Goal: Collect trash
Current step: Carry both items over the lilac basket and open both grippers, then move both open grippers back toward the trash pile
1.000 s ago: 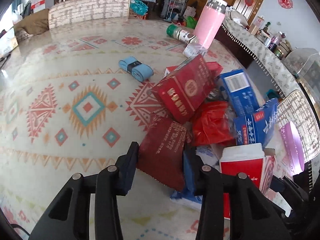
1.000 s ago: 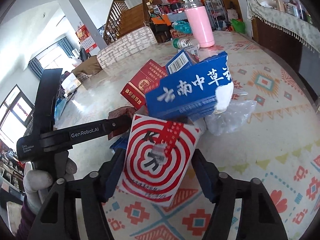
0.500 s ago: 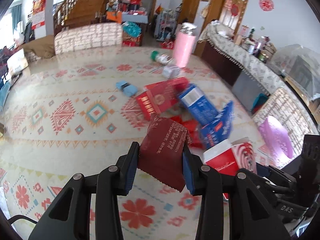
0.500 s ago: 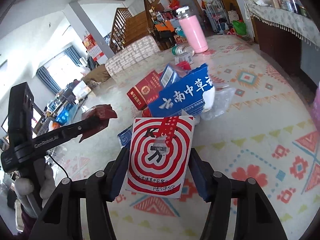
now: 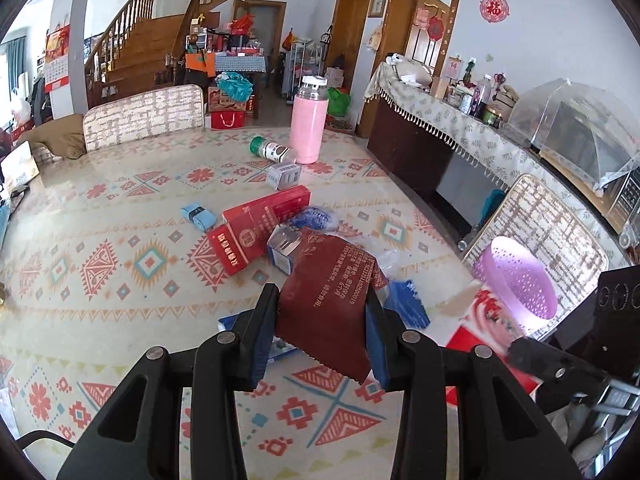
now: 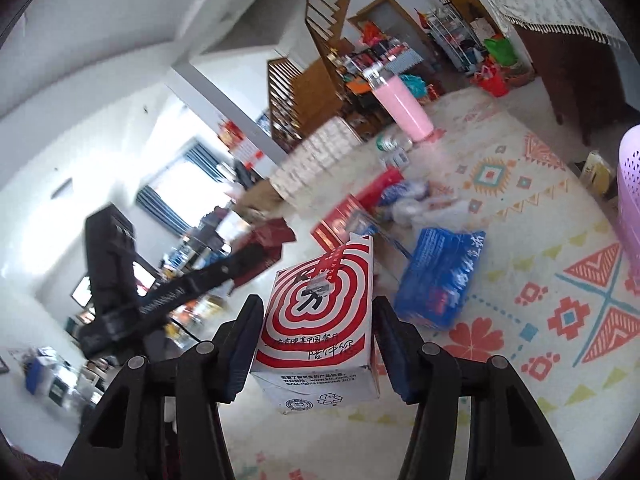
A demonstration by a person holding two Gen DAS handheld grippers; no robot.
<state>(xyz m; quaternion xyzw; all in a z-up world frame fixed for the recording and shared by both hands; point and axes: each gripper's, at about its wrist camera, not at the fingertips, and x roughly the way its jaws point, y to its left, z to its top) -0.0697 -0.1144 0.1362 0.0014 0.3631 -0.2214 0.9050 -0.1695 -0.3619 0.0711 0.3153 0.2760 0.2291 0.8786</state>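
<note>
We count two things lifted off the patterned tablecloth [image 5: 120,240]: one dark red foil wrapper [image 5: 326,304] and one red-and-white carton with ring pattern [image 6: 320,312]. Our left gripper [image 5: 322,332] is raised above the table, its jaws clamped on the wrapper, which hangs crumpled between the blue pads. Our right gripper [image 6: 318,344] is tilted and also raised, jaws clamped on the carton's sides.

On the table we see two long red boxes [image 5: 256,232] lying side by side, one blue pouch [image 6: 440,276] near the carton, one small blue roll [image 5: 196,216], one green-capped bottle [image 5: 272,150] on its side, one small white box [image 5: 284,174], and one pink thermos [image 5: 307,120] standing upright.

One purple perforated basket [image 5: 520,280] sits at the table's right edge; we cannot tell what it holds.
</note>
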